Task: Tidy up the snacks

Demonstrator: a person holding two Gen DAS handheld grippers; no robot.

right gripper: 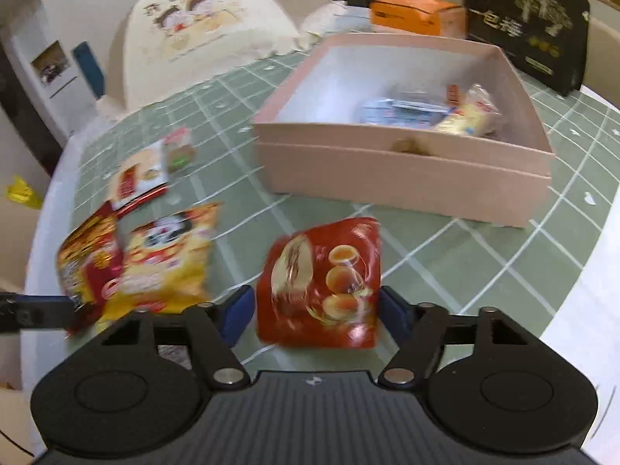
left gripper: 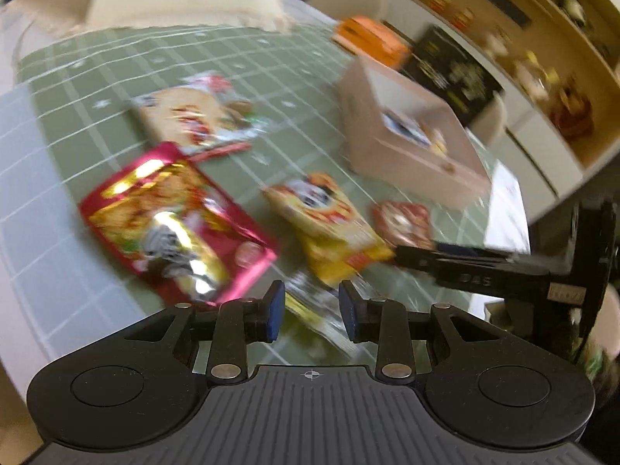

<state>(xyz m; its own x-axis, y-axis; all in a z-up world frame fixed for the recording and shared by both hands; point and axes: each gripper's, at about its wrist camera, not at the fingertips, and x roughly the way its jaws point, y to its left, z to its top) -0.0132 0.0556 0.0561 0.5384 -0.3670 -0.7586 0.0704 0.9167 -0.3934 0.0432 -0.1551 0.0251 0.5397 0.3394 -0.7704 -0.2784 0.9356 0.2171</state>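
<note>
Jaws of the right gripper (right gripper: 316, 302) stand about half apart, their blue pads pressed to the two sides of a red packet (right gripper: 321, 271) printed with round cakes; we read this as a clamp. The jaws of the left gripper (left gripper: 312, 306) stand a narrow gap apart over a silver-and-yellow packet (left gripper: 310, 312). Blur keeps us from telling whether the pads grip it.

In the right wrist view, bare green grid mat (right gripper: 465, 263) lies open at 2 o'clock of the red packet, up to the white edge of the desk (right gripper: 593, 290) at 3 o'clock. At 9 o'clock lies a yellow packet (right gripper: 166, 263), overlapped by a red-gold packet (right gripper: 85, 255); a white packet (right gripper: 143, 172) lies at 10 o'clock.

The pink box (right gripper: 403, 178) stands open at 12 o'clock, near the red packet. It holds pale blue-white packets (right gripper: 399, 110) and a yellow-and-clear packet (right gripper: 469, 114) in its far right corner. Behind it stand an orange box (right gripper: 410, 13) and a black box (right gripper: 527, 27).
</note>
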